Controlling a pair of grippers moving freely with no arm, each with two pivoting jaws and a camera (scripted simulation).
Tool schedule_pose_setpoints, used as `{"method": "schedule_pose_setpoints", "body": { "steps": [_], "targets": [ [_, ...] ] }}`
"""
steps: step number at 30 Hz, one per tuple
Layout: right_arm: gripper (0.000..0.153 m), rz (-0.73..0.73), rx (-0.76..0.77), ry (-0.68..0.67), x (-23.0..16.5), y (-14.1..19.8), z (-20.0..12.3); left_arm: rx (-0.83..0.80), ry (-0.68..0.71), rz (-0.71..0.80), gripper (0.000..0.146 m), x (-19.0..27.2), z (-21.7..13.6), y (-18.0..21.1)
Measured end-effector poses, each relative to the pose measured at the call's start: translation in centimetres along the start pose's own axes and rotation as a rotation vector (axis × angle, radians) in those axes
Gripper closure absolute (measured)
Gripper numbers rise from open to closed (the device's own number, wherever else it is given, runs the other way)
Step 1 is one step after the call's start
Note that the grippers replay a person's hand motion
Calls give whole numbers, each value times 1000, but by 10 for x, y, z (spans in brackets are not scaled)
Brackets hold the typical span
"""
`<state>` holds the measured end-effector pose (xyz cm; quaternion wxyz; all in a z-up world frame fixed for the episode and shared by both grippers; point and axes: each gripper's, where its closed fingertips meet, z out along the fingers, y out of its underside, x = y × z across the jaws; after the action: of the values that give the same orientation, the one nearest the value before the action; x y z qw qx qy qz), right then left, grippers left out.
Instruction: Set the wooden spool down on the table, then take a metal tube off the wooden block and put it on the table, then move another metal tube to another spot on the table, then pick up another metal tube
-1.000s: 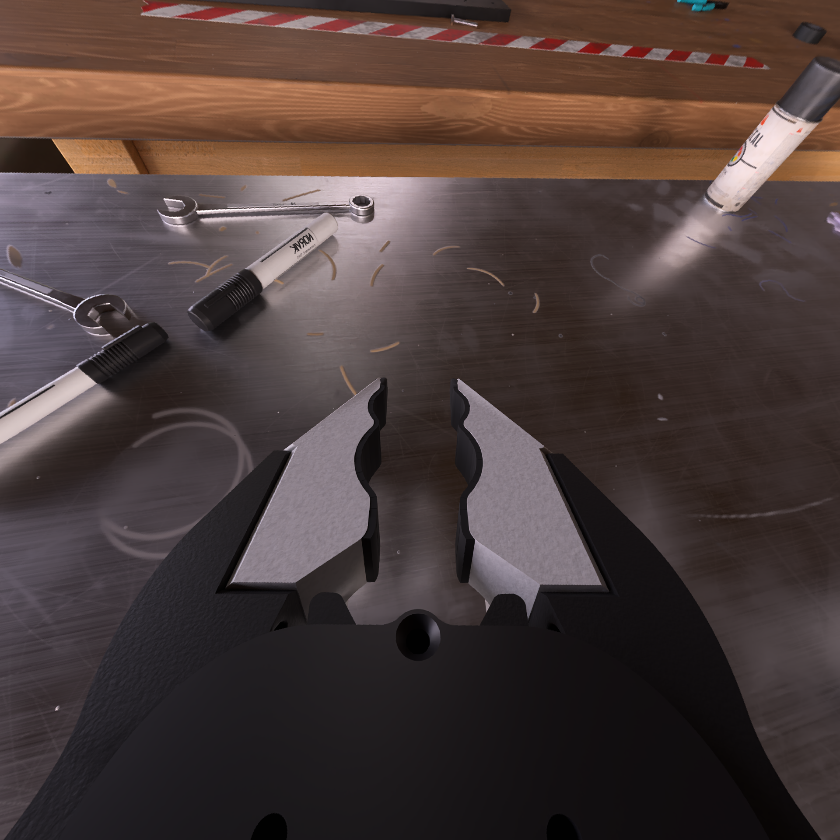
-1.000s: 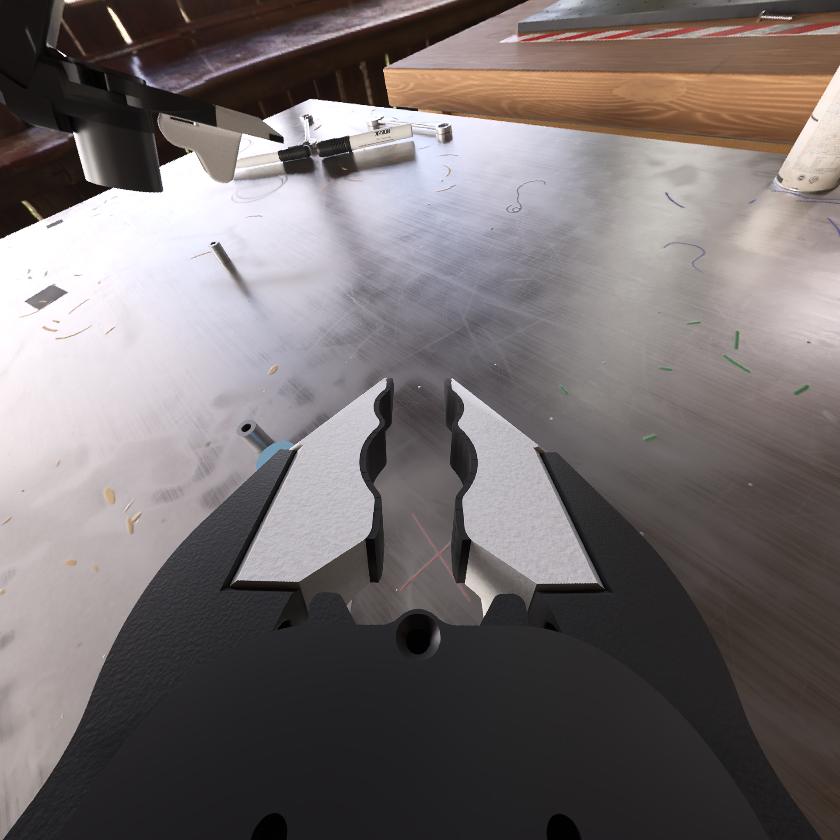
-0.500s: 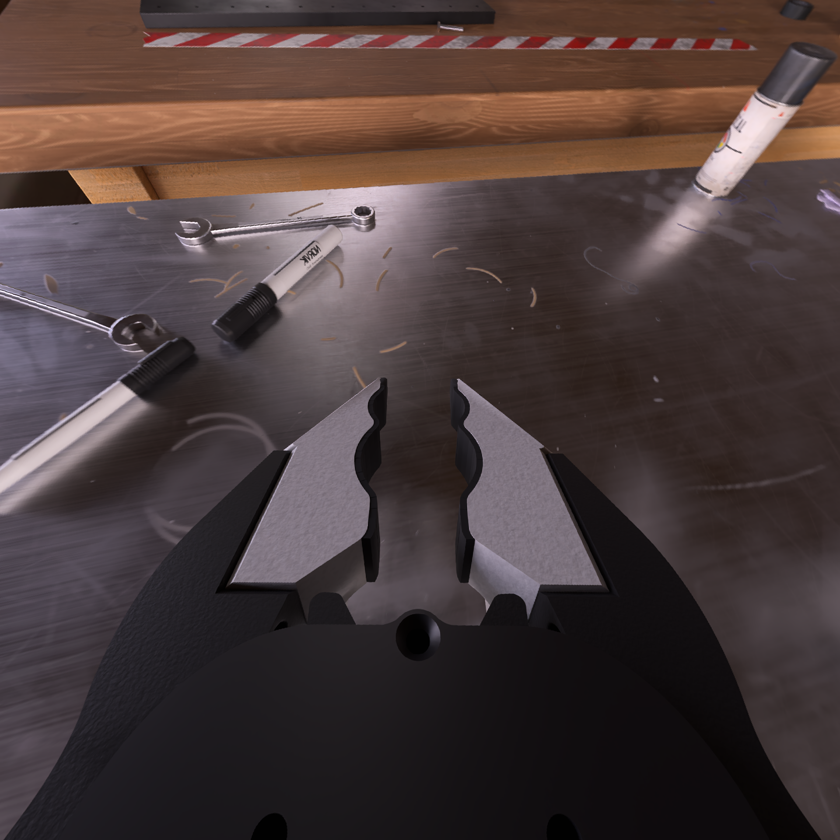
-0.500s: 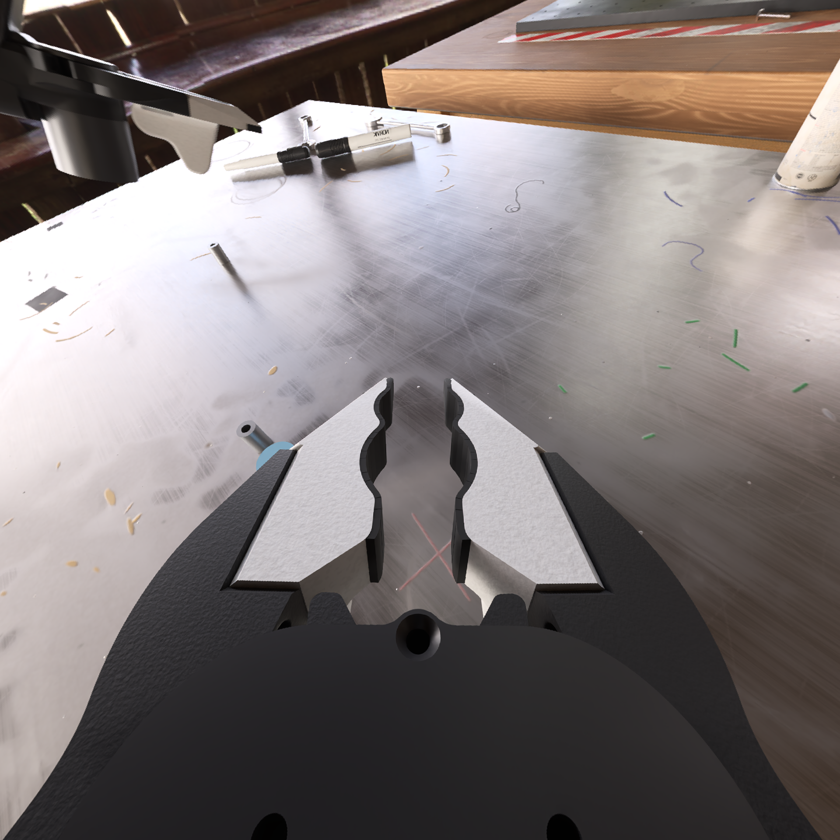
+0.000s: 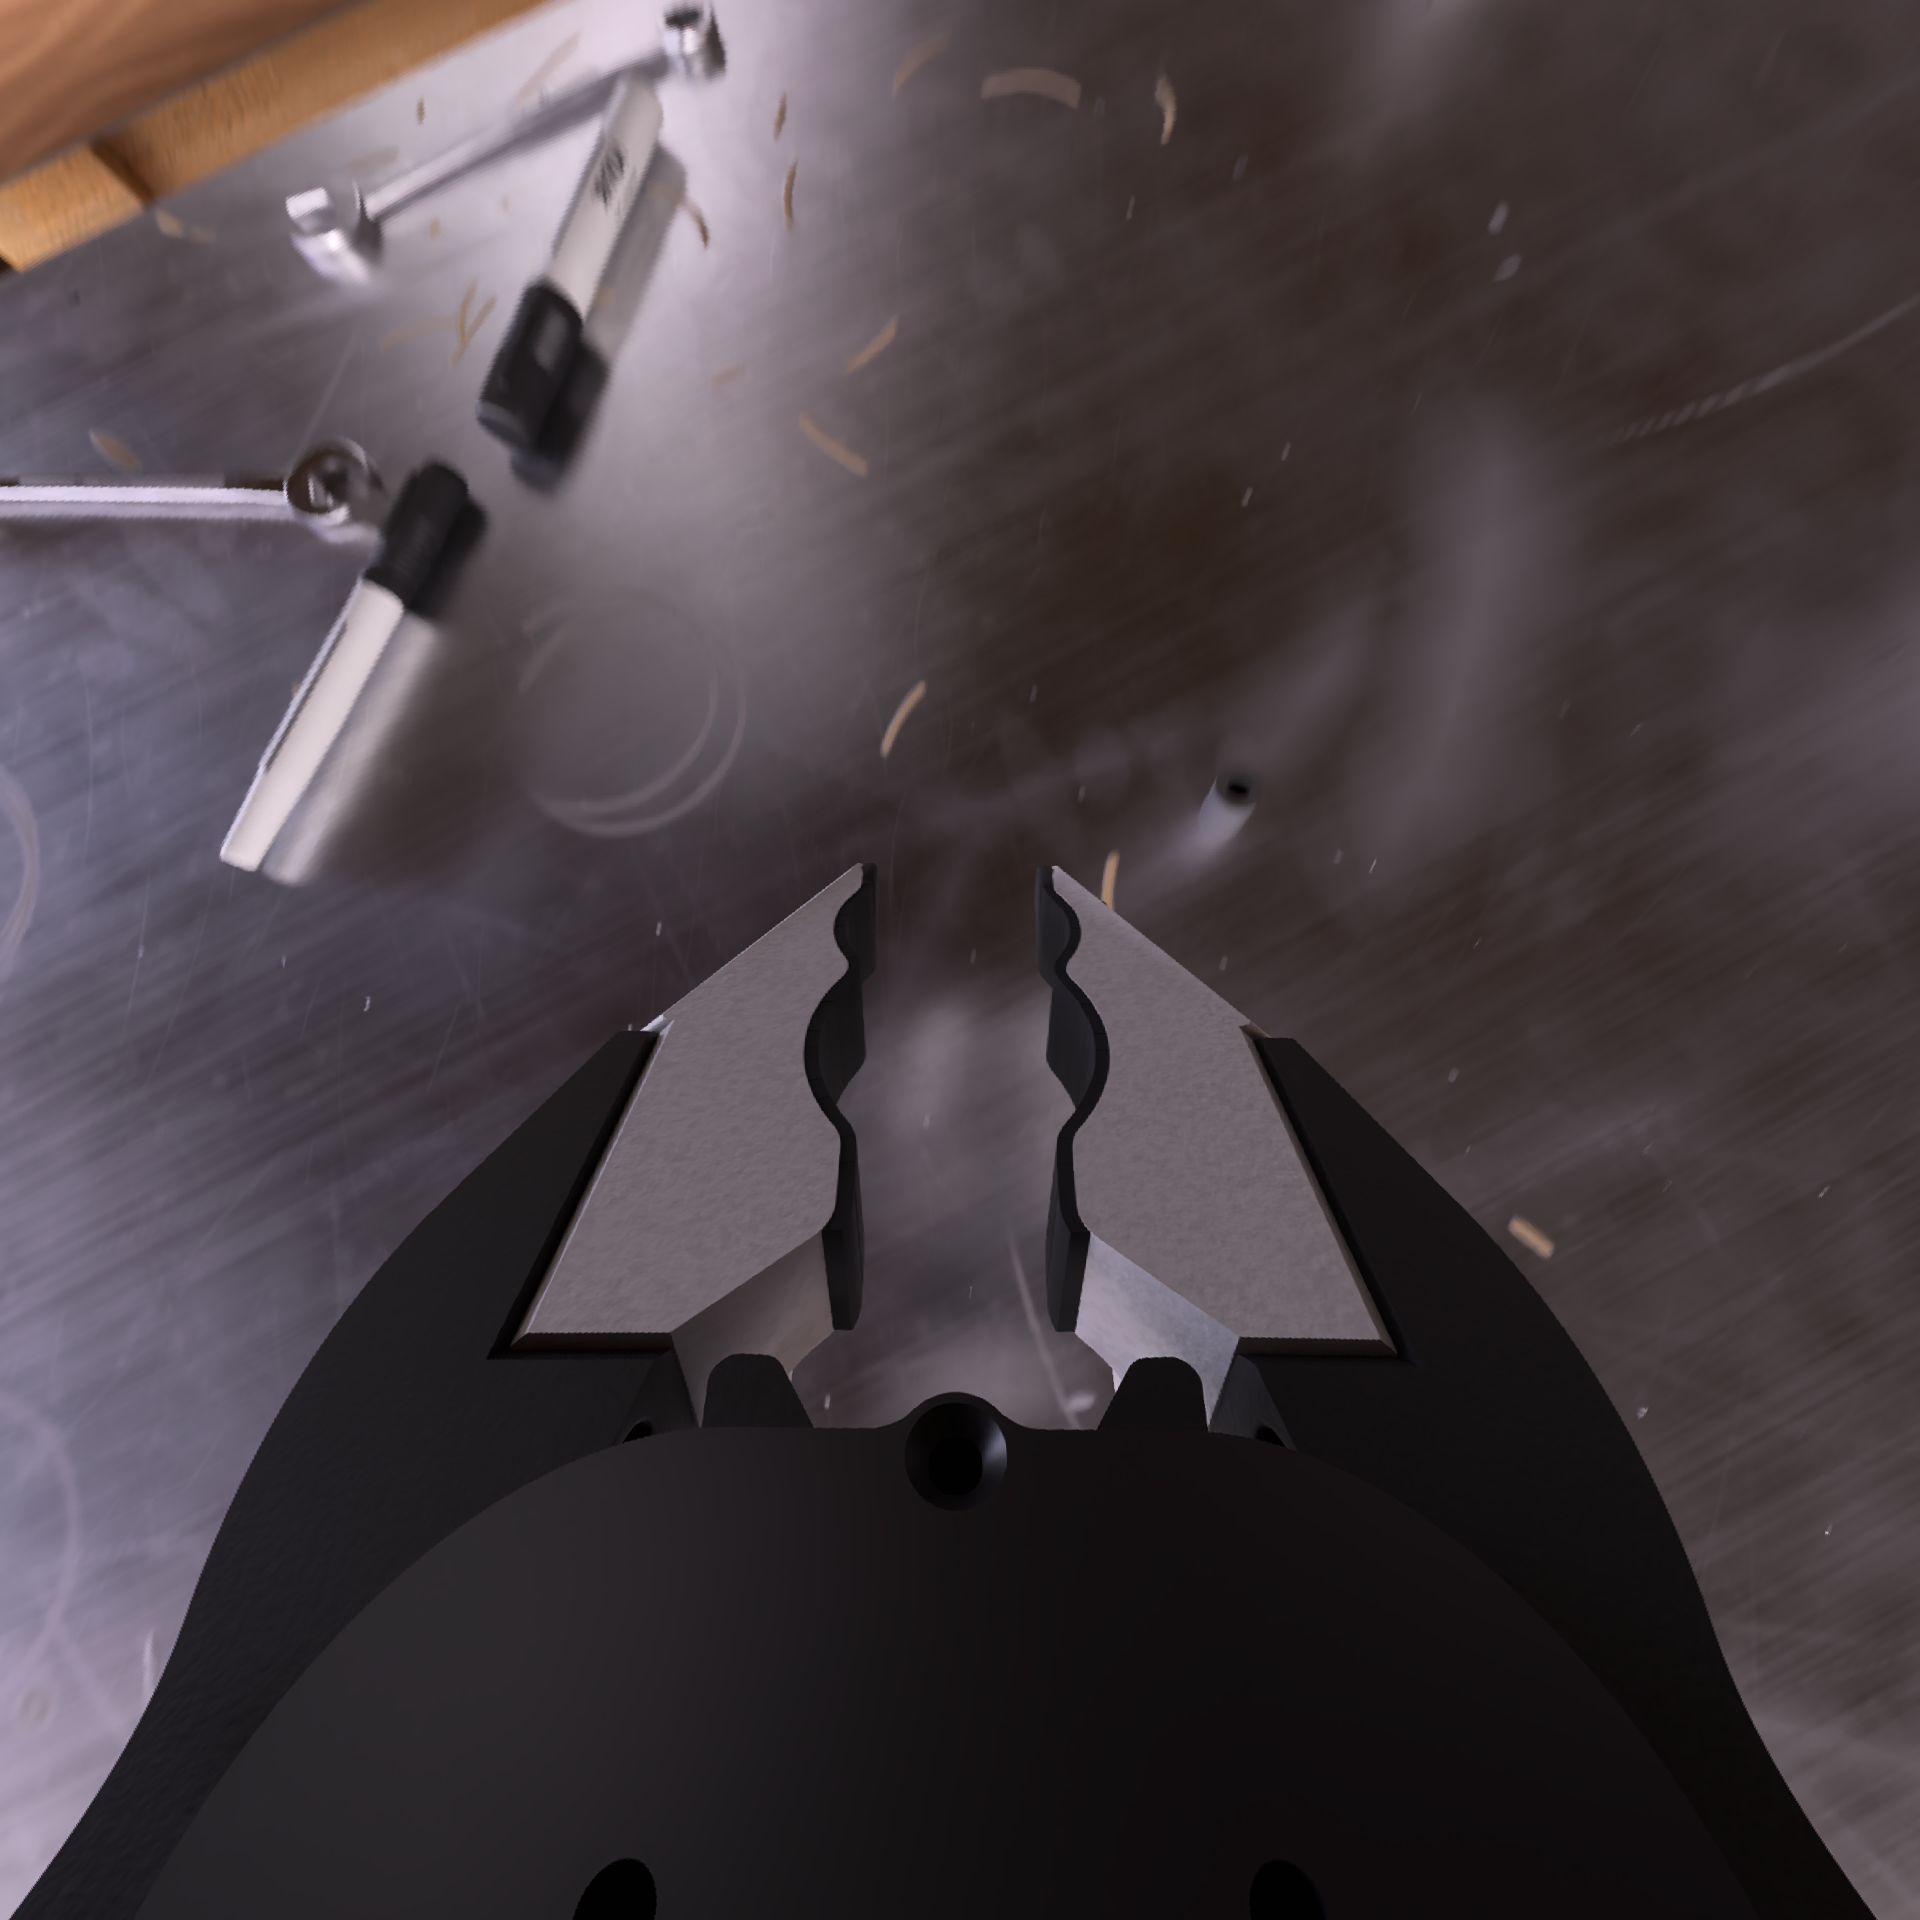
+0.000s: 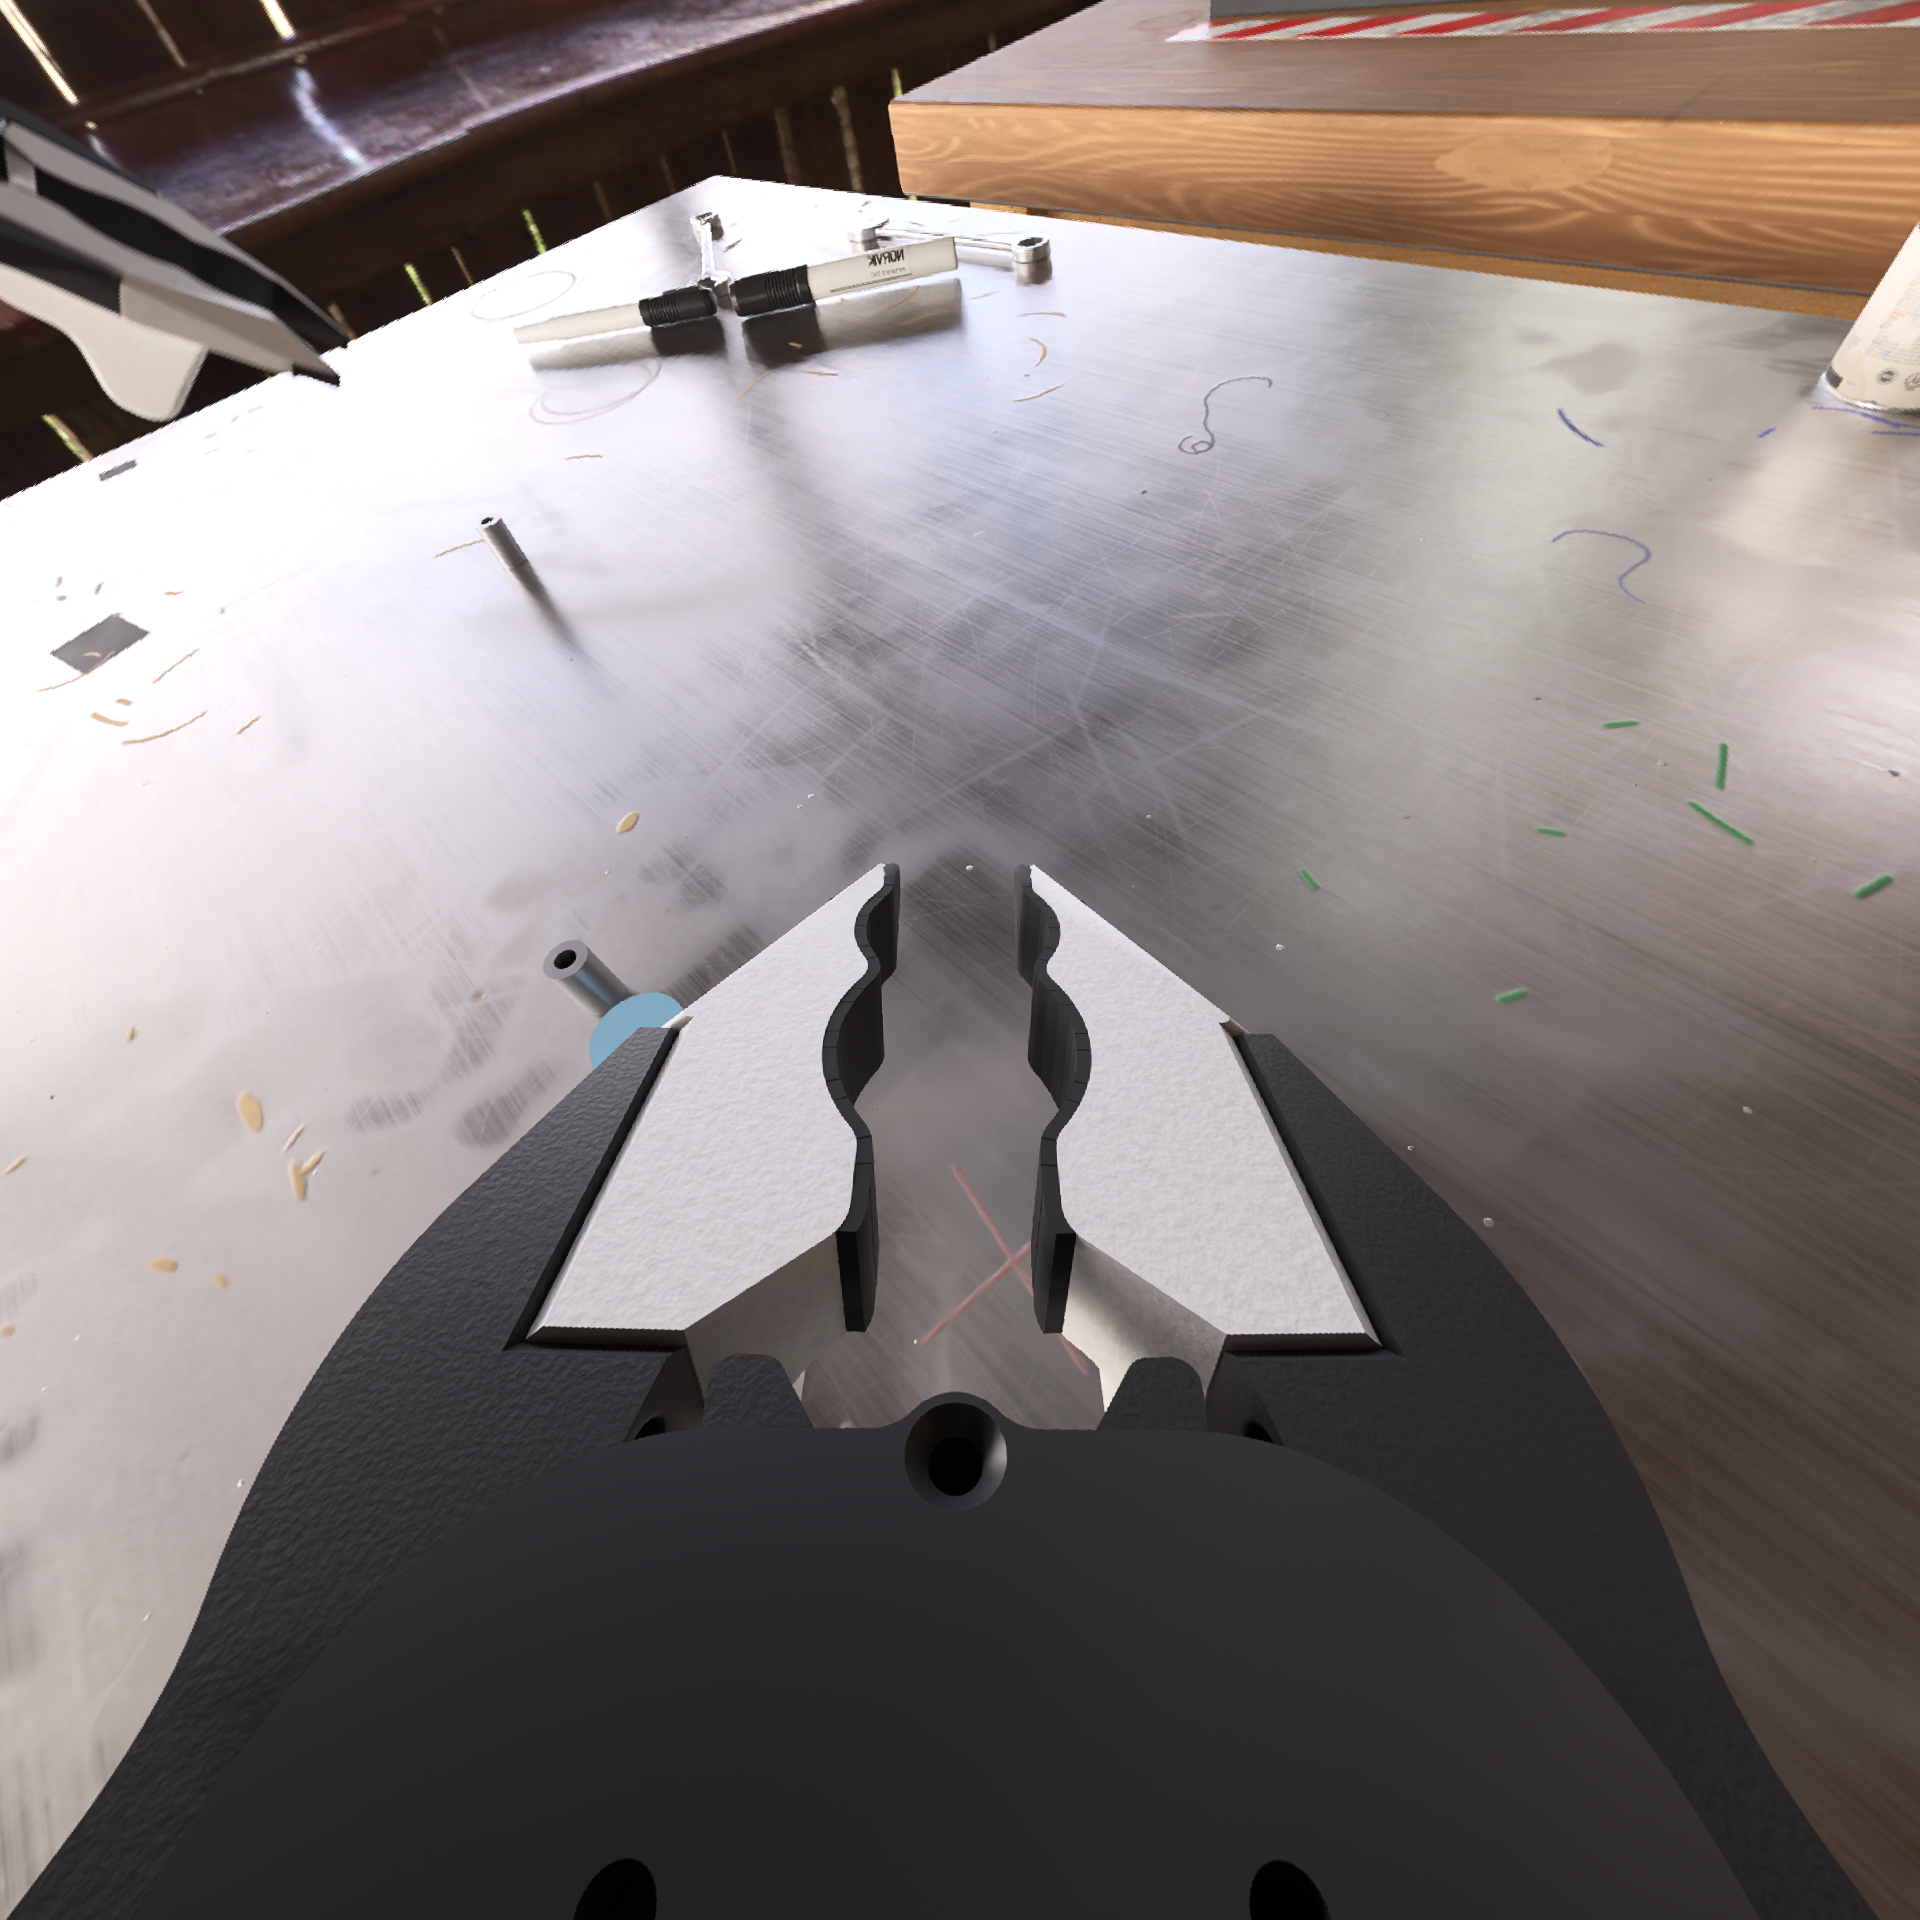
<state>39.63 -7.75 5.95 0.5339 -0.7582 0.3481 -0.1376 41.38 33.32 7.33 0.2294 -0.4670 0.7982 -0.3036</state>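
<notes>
Looking down at a scratched metal table (image 5: 1351,520), the left gripper (image 5: 956,883) hangs with its jaws narrowly apart and nothing between them. A small metal tube (image 5: 1231,800) stands on end just above and right of the fingertips, seen almost end-on. In the upper left of this blurred view lie two markers (image 5: 566,281) with black caps and two wrenches (image 5: 488,156).

The right wrist view shows the right gripper (image 6: 956,883) low over the same table (image 6: 1247,623), jaws also narrowly apart and empty. A second metal tube (image 6: 580,977) pokes out at the left edge of its left finger, beside a pale blue disc (image 6: 623,1023); their contact cannot be told. The standing tube (image 6: 502,545) appears upright in the upper left, well apart from this gripper. The markers (image 6: 727,301) lie near the top centre, a white can (image 6: 1886,343) at the right edge, and the other gripper (image 6: 145,312) at the far upper left.
</notes>
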Motion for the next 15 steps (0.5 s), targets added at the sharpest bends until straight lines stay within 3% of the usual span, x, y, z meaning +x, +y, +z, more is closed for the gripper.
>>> {"method": "schedule_pose_setpoints", "body": {
  "steps": [7, 11, 15],
  "targets": [
    [131, 5, -8, -1, 1, 1, 1, -164, 17, 130, 99, 7, -10, 49],
    [131, 0, -20, -1, 0, 3, 3, -93, 156, 194, 99, 31, 3, 29],
    [131, 0, -18, 2, 0, 3, 2, -135, 241, 302, 99, 44, 29, 18]
  ]
}}
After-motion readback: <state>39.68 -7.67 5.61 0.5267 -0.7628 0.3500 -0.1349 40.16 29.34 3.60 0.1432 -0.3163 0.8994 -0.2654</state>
